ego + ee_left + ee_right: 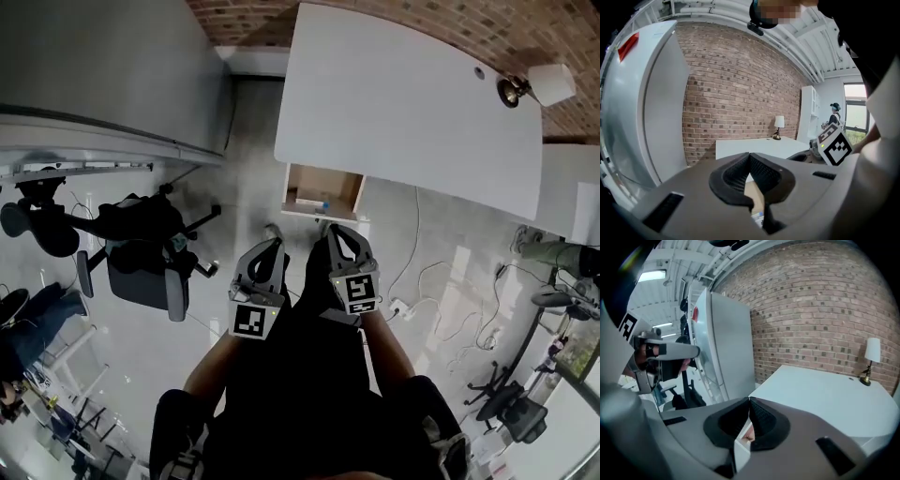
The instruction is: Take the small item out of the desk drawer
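The wooden desk drawer point(323, 192) stands pulled open under the white desk point(403, 94). A small blue and white item point(315, 202) lies inside it near the front. Both grippers hover side by side just in front of the drawer, above the floor. My left gripper point(272, 251) is shut with nothing in it, and my right gripper point(337, 242) is shut and empty too. In the left gripper view the jaw tips point(750, 157) touch, with the drawer point(753, 194) and the item point(758, 218) seen below them. In the right gripper view the tips point(749, 401) meet over the drawer's white front point(740, 448).
A black office chair point(141, 258) stands on the floor to the left. A lamp point(534, 86) sits on the desk's far right corner. Cables and a power strip point(398, 307) lie on the floor to the right. A brick wall point(375, 14) backs the desk.
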`<state>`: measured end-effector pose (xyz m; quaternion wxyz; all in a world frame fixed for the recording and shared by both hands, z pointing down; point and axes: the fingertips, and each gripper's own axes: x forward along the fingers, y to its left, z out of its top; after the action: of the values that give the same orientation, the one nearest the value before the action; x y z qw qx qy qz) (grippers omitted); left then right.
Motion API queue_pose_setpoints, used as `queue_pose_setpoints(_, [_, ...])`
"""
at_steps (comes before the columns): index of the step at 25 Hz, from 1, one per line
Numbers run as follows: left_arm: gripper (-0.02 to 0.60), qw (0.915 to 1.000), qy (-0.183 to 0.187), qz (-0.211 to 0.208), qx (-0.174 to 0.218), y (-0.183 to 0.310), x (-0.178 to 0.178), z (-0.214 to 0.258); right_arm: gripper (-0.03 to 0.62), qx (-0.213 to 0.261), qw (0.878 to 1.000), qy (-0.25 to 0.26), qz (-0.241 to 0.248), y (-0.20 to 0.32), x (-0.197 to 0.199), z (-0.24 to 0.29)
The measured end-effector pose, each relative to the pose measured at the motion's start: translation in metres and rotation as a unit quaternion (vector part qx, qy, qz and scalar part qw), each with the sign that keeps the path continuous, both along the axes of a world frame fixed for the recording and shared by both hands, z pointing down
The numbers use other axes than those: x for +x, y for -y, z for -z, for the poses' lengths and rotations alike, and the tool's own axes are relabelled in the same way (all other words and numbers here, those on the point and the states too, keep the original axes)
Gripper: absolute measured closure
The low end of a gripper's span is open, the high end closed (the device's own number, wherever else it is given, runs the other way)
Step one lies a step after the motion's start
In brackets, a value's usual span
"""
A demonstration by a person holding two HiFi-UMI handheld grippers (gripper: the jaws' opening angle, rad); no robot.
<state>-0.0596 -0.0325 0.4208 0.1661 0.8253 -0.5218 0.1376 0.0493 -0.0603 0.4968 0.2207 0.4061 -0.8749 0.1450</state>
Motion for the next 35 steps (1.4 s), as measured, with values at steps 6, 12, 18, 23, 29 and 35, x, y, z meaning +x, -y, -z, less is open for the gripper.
queue_pose_setpoints(6, [0.574, 0.9995, 0.007, 0.003, -0.03, 0.029, 0.011, -0.059, 0.568, -0.05, 0.99, -0.091, 0.092, 0.024, 0.009, -0.101])
queue_pose_setpoints(12, [0.574, 0.9989, 0.019, -0.014, -0.039, 0.049, 0.021, -0.126, 0.568, -0.117, 0.967, -0.155, 0.167, 0.036, 0.017, -0.216])
queue_pose_setpoints(18, [0.574, 0.9924, 0.063, -0.104, -0.018, 0.062, 0.043, -0.193, 0.568, -0.151, 0.946, -0.194, 0.211, 0.041, 0.022, -0.312])
queue_pose_setpoints(23, [0.572, 0.9783, 0.101, -0.176, -0.042, 0.066, 0.055, -0.26, 0.568, -0.187, 0.923, -0.215, 0.259, 0.032, 0.021, -0.371])
queue_pose_setpoints(29, [0.561, 0.9483, 0.138, -0.269, -0.096, 0.069, 0.07, -0.337, 0.568, -0.211, 0.914, -0.217, 0.271, 0.029, 0.027, -0.413])
queue_pose_setpoints(35, [0.429, 0.906, 0.207, -0.347, -0.126, 0.067, 0.079, -0.404, 0.568, -0.23, 0.897, -0.226, 0.302, 0.026, 0.033, -0.445])
